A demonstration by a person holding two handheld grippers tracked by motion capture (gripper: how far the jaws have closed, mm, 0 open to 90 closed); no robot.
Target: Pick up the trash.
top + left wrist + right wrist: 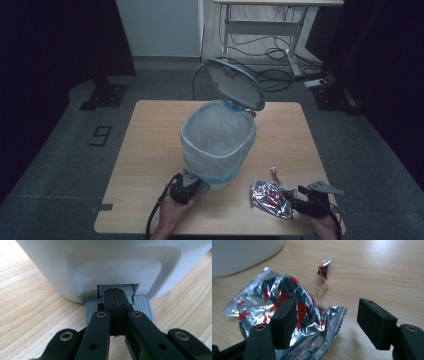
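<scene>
On table — left gripper [115, 293] jaws closed on pedal [142, 305] | right gripper [329, 322] jaws apart over wrapper [287, 315]

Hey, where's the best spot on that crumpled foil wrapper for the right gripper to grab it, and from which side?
Judging by its pose, take the foil wrapper at its raised, crumpled near-right edge, coming in low from the person's side. The right gripper is open there, one of its fingers already over the foil. The far-left corner lies flat on the table, so there's little to pinch there.
</scene>
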